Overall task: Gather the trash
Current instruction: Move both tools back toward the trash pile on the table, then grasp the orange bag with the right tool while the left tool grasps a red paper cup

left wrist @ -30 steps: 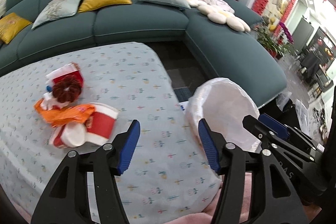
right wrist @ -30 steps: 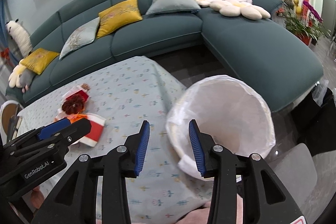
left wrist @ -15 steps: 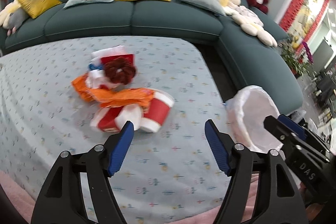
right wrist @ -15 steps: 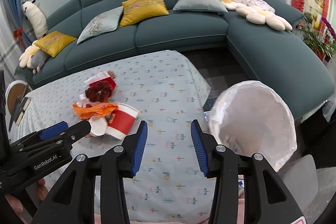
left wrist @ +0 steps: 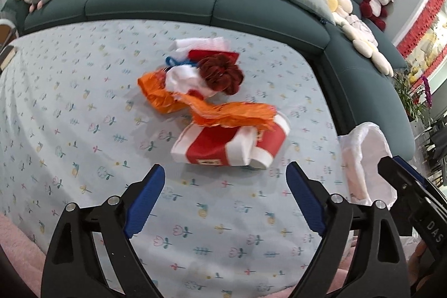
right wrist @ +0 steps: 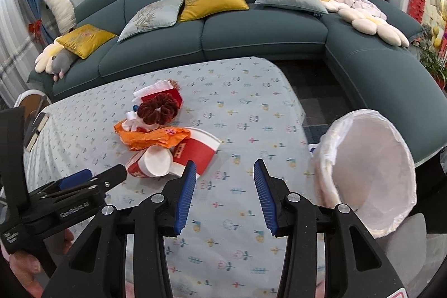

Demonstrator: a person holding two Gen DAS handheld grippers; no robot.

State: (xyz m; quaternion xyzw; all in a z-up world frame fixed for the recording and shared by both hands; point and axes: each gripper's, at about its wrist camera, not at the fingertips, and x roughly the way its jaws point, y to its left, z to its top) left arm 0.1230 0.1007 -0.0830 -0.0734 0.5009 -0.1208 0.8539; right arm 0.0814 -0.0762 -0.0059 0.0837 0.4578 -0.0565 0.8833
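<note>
A heap of trash lies on the flowered tablecloth (left wrist: 83, 102): two red-and-white paper cups (left wrist: 229, 144) on their sides, an orange wrapper (left wrist: 212, 108), white paper and a dark red scrunchie-like ball (left wrist: 220, 71). My left gripper (left wrist: 225, 186) is open and empty, just in front of the cups. My right gripper (right wrist: 225, 183) is open and empty, to the right of the cups (right wrist: 178, 155). A bin lined with a white bag (right wrist: 368, 169) stands at the table's right edge; it also shows in the left wrist view (left wrist: 366, 158).
A teal corner sofa (right wrist: 251, 30) with yellow and grey cushions and plush toys runs behind and to the right of the table. Dark floor (right wrist: 315, 85) lies between table and sofa. A book (right wrist: 36, 127) lies at the table's far left.
Both grippers have swung left, away from the bin and toward the trash heap. The cups now sit straight ahead of the left gripper. Both stay open.
</note>
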